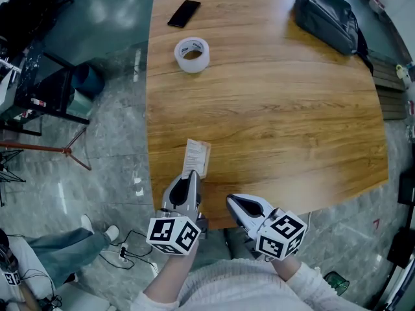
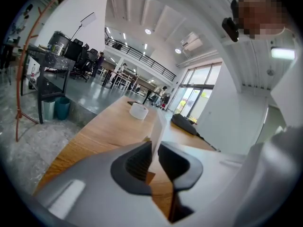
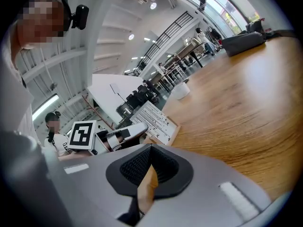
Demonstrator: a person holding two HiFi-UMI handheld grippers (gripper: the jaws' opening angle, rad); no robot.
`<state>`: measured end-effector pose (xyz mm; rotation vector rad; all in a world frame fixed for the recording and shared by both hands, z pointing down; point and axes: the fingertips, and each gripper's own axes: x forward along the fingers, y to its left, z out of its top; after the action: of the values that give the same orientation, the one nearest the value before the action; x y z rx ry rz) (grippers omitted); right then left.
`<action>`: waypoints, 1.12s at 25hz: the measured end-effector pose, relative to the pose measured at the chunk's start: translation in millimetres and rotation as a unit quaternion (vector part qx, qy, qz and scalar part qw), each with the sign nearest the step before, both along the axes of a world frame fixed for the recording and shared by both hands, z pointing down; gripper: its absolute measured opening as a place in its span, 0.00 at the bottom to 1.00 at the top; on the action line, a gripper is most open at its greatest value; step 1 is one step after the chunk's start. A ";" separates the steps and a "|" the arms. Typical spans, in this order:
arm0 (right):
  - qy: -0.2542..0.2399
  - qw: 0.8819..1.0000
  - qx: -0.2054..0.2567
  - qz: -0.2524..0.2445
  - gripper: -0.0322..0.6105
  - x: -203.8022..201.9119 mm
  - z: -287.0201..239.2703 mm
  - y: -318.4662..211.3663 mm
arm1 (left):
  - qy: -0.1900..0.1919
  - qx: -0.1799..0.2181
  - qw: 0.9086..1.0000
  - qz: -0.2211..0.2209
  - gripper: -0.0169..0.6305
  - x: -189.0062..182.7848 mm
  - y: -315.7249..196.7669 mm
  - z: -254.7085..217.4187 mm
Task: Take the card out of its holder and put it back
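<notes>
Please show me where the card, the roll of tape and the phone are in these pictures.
card point(image 1: 196, 157): head view, middle of its printed face.
roll of tape point(image 1: 192, 66): head view, near side of its outer wall.
phone point(image 1: 184, 13): head view, centre of its dark screen.

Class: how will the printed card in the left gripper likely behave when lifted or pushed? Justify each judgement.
Probably light: the card looks paper-thin, seen edge-on between the left gripper's jaws. Likely fairly stiff: it stands straight beyond the jaws without drooping. It may slide easily if pushed, since the wooden table looks smooth.
</notes>
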<state>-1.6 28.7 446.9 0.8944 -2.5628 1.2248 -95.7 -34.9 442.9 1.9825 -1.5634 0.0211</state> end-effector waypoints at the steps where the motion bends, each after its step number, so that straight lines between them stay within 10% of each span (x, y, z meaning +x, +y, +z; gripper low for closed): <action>1: -0.001 1.000 0.000 0.000 0.04 0.1 -0.2 0.0 | -0.003 0.000 1.000 -0.001 0.09 0.0 0.0 0.1; 28: 0.000 1.000 0.012 -0.003 0.04 3.1 -10.4 8.0 | -0.041 0.012 0.999 -0.019 0.06 -5.6 0.8 -7.8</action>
<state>1.5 36.6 436.5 0.8910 -2.5835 1.1944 -101.2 -34.1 435.1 1.9932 -1.6599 0.0683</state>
